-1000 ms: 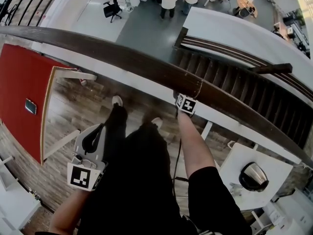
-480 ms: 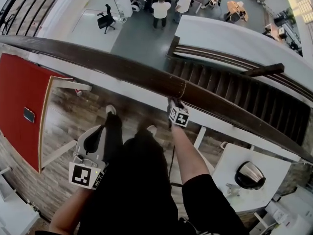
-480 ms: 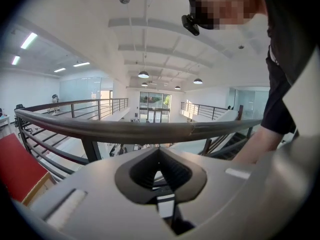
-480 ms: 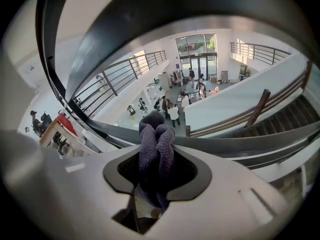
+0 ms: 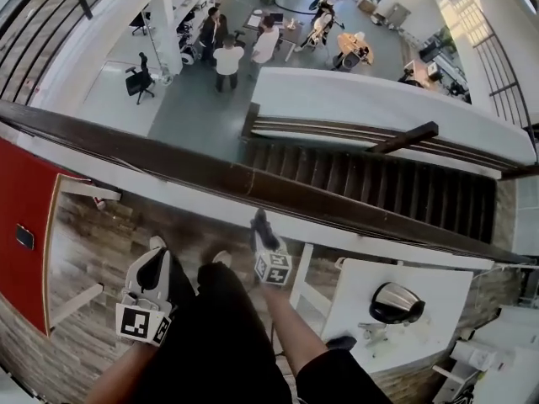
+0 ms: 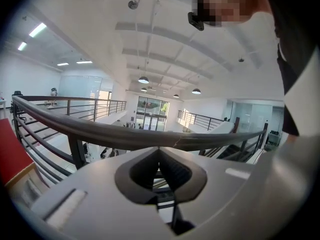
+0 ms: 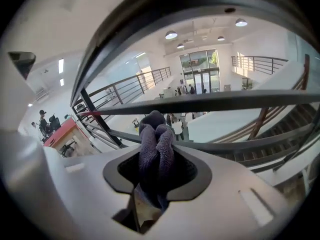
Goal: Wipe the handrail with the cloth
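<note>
I'm on a mezzanine with a wood-plank floor, looking steeply down over a dark handrail that runs across from left to right. Beyond it, well below, there's an open grey floor with a group of people standing around desks and a black office chair off to the left. A staircase drops away on the far side of the rail at right. There's a red panel at near left. A white table at near right carries a shiny metal vessel; I can't tell what's in it. Each gripper's cube shows a black-and-white square marker. The right gripper is clamped on a bunched grey-purple cloth that sticks out past the jaw tips. In the right gripper view the rail arcs overhead and the cloth isn't touching it; from the head view it sits just on the near side of the rail. The left gripper is low at near left, well off the rail, with its jaws pressed together on nothing.
</note>
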Tool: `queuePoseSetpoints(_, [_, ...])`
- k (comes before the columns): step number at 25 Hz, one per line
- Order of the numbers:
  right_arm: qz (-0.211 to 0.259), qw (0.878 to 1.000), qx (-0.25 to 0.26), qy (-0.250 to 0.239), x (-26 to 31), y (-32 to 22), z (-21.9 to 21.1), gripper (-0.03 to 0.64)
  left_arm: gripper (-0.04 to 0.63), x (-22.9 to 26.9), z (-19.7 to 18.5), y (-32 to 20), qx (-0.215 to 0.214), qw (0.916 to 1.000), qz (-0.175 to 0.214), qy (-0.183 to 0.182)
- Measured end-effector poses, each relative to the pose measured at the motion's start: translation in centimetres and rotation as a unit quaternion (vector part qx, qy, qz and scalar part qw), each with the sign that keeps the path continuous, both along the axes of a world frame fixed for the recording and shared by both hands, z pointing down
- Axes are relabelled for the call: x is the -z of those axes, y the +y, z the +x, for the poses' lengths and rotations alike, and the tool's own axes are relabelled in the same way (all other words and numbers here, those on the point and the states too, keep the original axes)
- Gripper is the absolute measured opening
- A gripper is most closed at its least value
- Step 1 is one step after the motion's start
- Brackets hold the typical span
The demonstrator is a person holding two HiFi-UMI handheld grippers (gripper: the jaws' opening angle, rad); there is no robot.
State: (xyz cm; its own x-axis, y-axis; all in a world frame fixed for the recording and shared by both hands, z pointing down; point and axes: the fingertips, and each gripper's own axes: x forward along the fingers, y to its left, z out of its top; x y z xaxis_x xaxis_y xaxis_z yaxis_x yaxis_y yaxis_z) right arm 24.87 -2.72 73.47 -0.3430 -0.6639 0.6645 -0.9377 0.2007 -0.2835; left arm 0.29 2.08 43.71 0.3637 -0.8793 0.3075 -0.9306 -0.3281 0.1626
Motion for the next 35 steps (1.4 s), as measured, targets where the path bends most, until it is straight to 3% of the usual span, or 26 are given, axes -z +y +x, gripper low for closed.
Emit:
queuePoseSetpoints(6, [0.100,0.995,-0.016,-0.011,9.1,2.9,-3.0,0.120,-0.002,2.0,-1.1,0.6,-0.029,0.9968,0.073,0.018])
queuePoseSetpoints(13, [0.219,0.974,-0.038,-0.037,20.4,4.8,-5.1,0.120,-0.002,3.4,-1.7,1.2,-0.050,0.9928,0.107,0.018])
queuePoseSetpoints(18, [0.268,0.962,-0.025,-0.044,24.6,6.2,-8.2,0.114,-0.002,2.8,-3.6,3.2,-0.051,0.9922,0.110,0.026])
queuePoseSetpoints(24, [0.339,0.940,0.030,0.007,31.2,11.3,-14.5,0.106,-0.002,4.8,-5.5,6.9,-0.057,0.9902,0.095,0.085])
queuePoseSetpoints(26, [0.356,0.934,0.032,0.019,32.3,12.4,-15.9,0.106,-0.002,5.9,-5.8,7.7,-0.061,0.9870,0.102,0.108])
queuePoseSetpoints(29, [0.367,0.930,0.002,0.019,34.4,12.4,-16.0,0.106,-0.002,6.8,-5.1,7.7,-0.084,0.9834,0.117,0.111])
queuePoseSetpoints(35, [0.366,0.929,-0.036,0.043,35.5,14.6,-15.1,0.106,-0.002,6.0,-4.1,9.3,-0.122,0.9827,0.121,0.068])
